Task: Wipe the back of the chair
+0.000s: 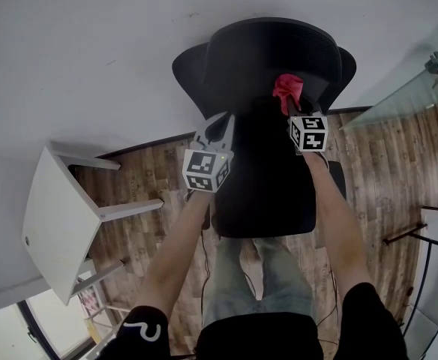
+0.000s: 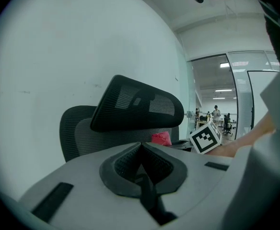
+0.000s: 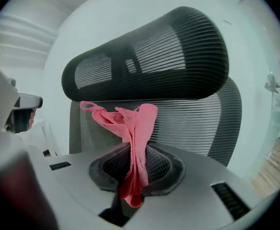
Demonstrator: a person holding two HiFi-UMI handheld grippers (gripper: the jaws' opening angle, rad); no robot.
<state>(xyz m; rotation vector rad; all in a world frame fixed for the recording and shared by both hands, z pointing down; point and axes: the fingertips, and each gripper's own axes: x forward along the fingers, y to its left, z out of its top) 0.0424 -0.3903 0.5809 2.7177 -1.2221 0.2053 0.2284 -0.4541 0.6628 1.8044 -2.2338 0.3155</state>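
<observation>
One cloth (image 3: pixel 136 128), lengthwise along right tool (image 3: pixel 132 163)

Overhead head view; gripper views toward chair (image 1: pixel 268 55)

Soft, even indoor light. The pale wall (image 1: pixel 91 43) reads bright; the black mesh chair (image 1: pixel 268 66) looks dim, perhaps underexposed. Both gripper views bulge, with dark vignetted corners; ceiling lights (image 2: pixel 225 65) glare faintly beyond.

Office: mesh desk chair (image 1: pixel 268 58), glass partitions (image 2: pixel 238 87) (more workstations (image 2: pixel 225 123) beyond), wood-look floor (image 1: pixel 151 172).
</observation>
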